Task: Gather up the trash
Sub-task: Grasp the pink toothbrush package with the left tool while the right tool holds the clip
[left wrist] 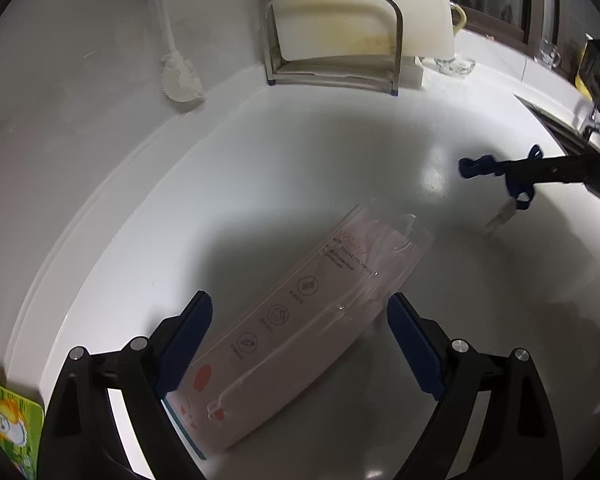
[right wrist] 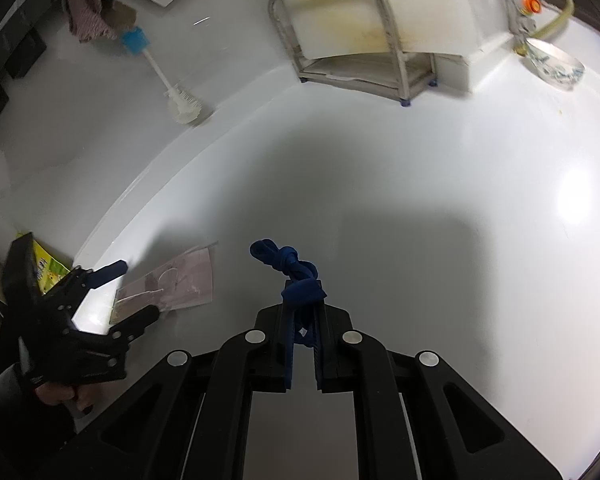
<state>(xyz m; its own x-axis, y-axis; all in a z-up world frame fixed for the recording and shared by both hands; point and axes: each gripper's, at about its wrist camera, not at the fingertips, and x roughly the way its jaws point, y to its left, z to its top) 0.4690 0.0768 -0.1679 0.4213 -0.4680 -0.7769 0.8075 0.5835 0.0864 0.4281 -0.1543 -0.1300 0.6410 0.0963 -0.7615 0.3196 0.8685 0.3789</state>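
Observation:
A pink toothbrush package [left wrist: 300, 312] in clear plastic lies flat on the white counter [left wrist: 300, 152], between the open fingers of my left gripper [left wrist: 300, 344]. It also shows in the right wrist view [right wrist: 172, 282], with the left gripper [right wrist: 134, 290] open around its near end. My right gripper [right wrist: 302, 292] is shut on a knotted blue cord [right wrist: 286, 262] and holds it above the counter. In the left wrist view the right gripper [left wrist: 504, 170] comes in from the right with the blue cord [left wrist: 476, 166], and a small pale tag [left wrist: 502, 216] hangs below it.
A steel rack [left wrist: 332, 40] with a white cutting board stands at the back wall. A white brush with a blue handle [left wrist: 172, 56] leans on the wall at left. A patterned bowl [right wrist: 556, 64] sits at back right. A green packet [left wrist: 4, 416] lies at the counter's left edge.

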